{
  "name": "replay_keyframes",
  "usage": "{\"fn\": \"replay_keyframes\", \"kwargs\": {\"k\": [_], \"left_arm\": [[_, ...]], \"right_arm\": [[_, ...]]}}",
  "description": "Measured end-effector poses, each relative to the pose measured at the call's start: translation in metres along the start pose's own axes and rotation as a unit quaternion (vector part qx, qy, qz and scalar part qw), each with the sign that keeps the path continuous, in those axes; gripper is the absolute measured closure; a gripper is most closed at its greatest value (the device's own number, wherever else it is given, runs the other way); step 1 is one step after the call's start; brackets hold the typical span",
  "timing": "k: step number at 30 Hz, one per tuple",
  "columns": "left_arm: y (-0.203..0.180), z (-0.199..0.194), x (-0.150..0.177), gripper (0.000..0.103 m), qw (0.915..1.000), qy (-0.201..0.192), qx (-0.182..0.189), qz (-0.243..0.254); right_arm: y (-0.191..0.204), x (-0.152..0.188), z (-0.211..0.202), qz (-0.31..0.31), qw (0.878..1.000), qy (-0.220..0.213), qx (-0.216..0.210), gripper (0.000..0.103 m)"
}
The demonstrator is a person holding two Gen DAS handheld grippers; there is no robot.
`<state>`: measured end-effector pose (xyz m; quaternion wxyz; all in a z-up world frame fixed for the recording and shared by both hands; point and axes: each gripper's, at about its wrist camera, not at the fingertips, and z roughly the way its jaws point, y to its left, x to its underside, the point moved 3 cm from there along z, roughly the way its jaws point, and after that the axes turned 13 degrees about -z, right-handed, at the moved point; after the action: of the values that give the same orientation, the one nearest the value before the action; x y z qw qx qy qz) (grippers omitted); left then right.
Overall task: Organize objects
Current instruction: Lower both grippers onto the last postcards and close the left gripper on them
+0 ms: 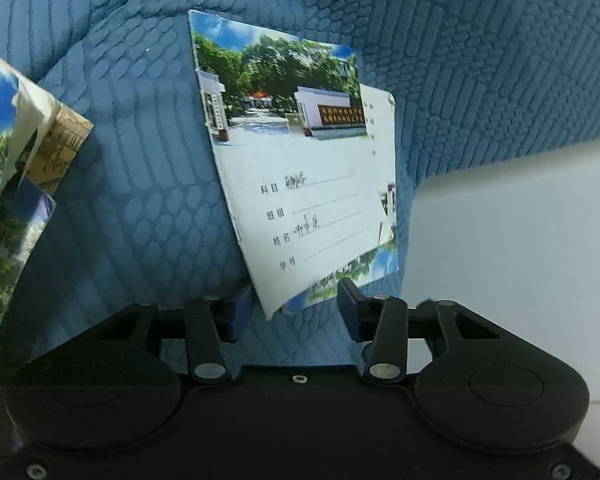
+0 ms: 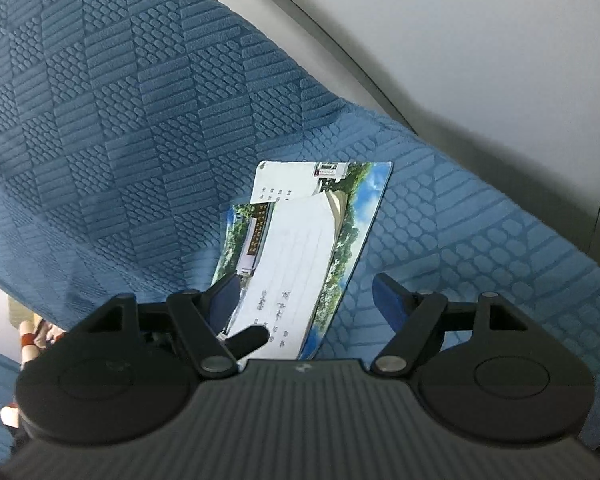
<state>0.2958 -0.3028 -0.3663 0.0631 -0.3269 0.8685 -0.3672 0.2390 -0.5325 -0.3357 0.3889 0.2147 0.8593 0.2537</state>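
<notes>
Two thin exercise books lie stacked on a blue quilted bedspread (image 1: 140,152), whose raised pattern of ribs and ovals covers most of what both cameras take in.

The top exercise book (image 1: 296,160) has a photo of a gate and trees across its upper part and a white panel below with printed labels and some handwriting. It sits askew on the second exercise book (image 1: 384,184), which shows past its right edge and near corner.

The left claw (image 1: 296,304) comes in low at the near corner of the stack. Its two blue-padded fingers stand apart on either side of that corner, and the near edge of the top book seems lifted a little off the cover, though the blur there makes it hard to be sure. The pads do not look to be pressing on the paper.

From the other side, the right claw (image 2: 308,300) also has its jaws well apart. Its left finger lies over the edge of the top exercise book (image 2: 288,272), while the right finger rests out over bare bedspread (image 2: 100,120), clear of the second exercise book (image 2: 364,208) underneath.

At the far left of the left camera's view lies a loose pile of books (image 1: 24,168), with similar sky-and-tree covers and one tan patterned cover. A white wall (image 2: 480,40) rises behind the bed.
</notes>
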Motion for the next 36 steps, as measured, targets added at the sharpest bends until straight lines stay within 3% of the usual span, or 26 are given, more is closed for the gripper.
{"fn": "replay_keyframes", "kwargs": {"k": [1,3,5,9,11,15,20,30,36], "left_arm": [[0.0,0.001,-0.001,0.07,1.0,-0.003,-0.001,-0.006],[0.003,0.005,-0.003,0.09,0.9998,-0.01,-0.007,-0.017],[0.009,0.007,-0.006,0.095,0.9989,-0.014,-0.008,-0.044],[0.01,0.005,-0.005,0.097,0.9989,-0.018,-0.003,-0.044],[0.01,-0.001,-0.003,0.098,0.9981,-0.017,0.016,-0.056],[-0.003,-0.019,0.008,0.098,0.9989,-0.035,0.024,-0.022],[-0.009,-0.03,0.016,0.098,0.999,-0.014,0.04,-0.013],[0.009,-0.05,0.03,0.098,0.999,0.027,0.036,0.002],[0.027,-0.062,0.036,0.098,0.9988,0.04,0.03,0.002]], "right_arm": [[-0.002,0.001,0.0,0.006,1.0,0.0,-0.005,0.027],[-0.004,0.002,0.002,0.01,1.0,0.001,-0.008,0.027],[-0.006,0.004,0.005,0.017,1.0,0.004,-0.016,0.027],[-0.007,0.007,0.008,0.033,0.999,0.006,-0.033,0.027],[-0.006,0.009,0.01,0.041,0.998,0.01,-0.044,0.027],[-0.008,0.016,0.018,0.086,0.992,0.031,-0.091,0.027],[-0.008,0.02,0.025,0.121,0.984,0.039,-0.125,0.027],[-0.013,0.019,0.023,0.125,0.986,0.025,-0.105,0.029],[-0.02,0.017,0.014,0.102,0.992,0.007,-0.069,0.059]]}}
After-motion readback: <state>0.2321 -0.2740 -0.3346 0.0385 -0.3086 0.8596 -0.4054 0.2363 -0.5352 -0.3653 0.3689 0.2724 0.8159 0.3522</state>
